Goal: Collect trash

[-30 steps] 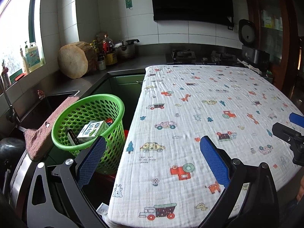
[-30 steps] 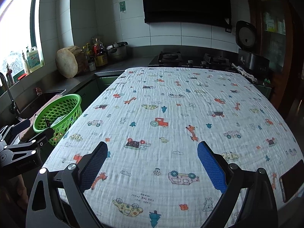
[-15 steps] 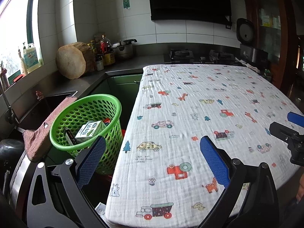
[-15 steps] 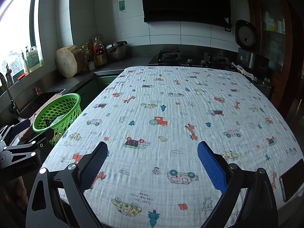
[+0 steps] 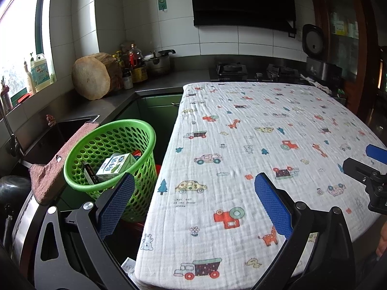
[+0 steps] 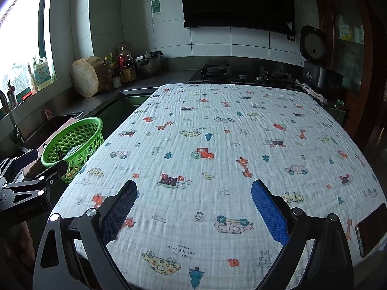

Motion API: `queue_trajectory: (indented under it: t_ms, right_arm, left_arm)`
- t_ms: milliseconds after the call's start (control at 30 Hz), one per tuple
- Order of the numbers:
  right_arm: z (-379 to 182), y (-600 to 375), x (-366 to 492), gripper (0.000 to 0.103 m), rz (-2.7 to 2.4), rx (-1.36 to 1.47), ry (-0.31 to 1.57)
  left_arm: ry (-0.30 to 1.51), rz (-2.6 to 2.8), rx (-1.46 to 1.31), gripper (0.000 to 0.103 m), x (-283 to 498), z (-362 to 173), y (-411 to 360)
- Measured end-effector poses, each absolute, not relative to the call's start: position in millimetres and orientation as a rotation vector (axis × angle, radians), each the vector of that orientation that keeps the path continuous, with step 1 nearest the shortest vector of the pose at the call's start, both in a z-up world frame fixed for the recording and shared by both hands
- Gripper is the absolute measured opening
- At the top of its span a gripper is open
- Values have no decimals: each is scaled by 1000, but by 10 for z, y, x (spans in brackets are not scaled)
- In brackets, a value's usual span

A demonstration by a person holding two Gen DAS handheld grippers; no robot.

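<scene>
A green perforated basket (image 5: pixel 135 130) stands left of the table and holds a white-and-green milk carton (image 5: pixel 116 164) and a dark flat packet (image 5: pixel 88 172). My left gripper (image 5: pixel 193 203) is open and empty over the table's near left corner, its left finger beside the basket. In the right wrist view the basket (image 6: pixel 72 142) is at the far left. My right gripper (image 6: pixel 193 210) is open and empty above the near part of the patterned tablecloth (image 6: pixel 217 145). Its fingertips (image 5: pixel 375 152) show at the right edge of the left wrist view.
A pink towel (image 5: pixel 65 159) hangs over the sink edge against the basket. A wood block (image 5: pixel 94 79), bottles and a pot (image 5: pixel 157 62) line the counter; a stove (image 5: pixel 256 71) and rice cooker (image 5: pixel 316 58) stand behind the table. A phone (image 6: pixel 370 227) lies at the table's near right.
Both views have shifted only slightly; the left gripper has drifted a little and the basket sits a touch lower and further left in view. Both grippers stay open.
</scene>
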State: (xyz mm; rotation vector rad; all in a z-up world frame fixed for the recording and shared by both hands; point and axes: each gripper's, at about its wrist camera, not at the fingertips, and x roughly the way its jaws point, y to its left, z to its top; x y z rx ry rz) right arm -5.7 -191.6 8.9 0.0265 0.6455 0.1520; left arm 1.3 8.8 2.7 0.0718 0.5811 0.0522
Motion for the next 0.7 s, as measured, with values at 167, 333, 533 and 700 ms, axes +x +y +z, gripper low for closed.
queue_trajectory:
  t_ms: [167, 333, 533, 700]
  right_arm:
    - [96, -1856, -68, 92, 162, 18, 641]
    - [110, -1800, -74, 92, 178, 7, 638]
    - [120, -1736, -78, 92, 202, -7, 634]
    - [113, -1660, -66, 92, 230, -15, 635]
  left_arm:
    - [576, 62, 67, 98, -7, 43, 114]
    - [580, 78, 64, 98, -18, 45, 146]
    - [590, 101, 54, 98, -32, 35, 206]
    - [595, 125, 51, 98, -51, 30, 251]
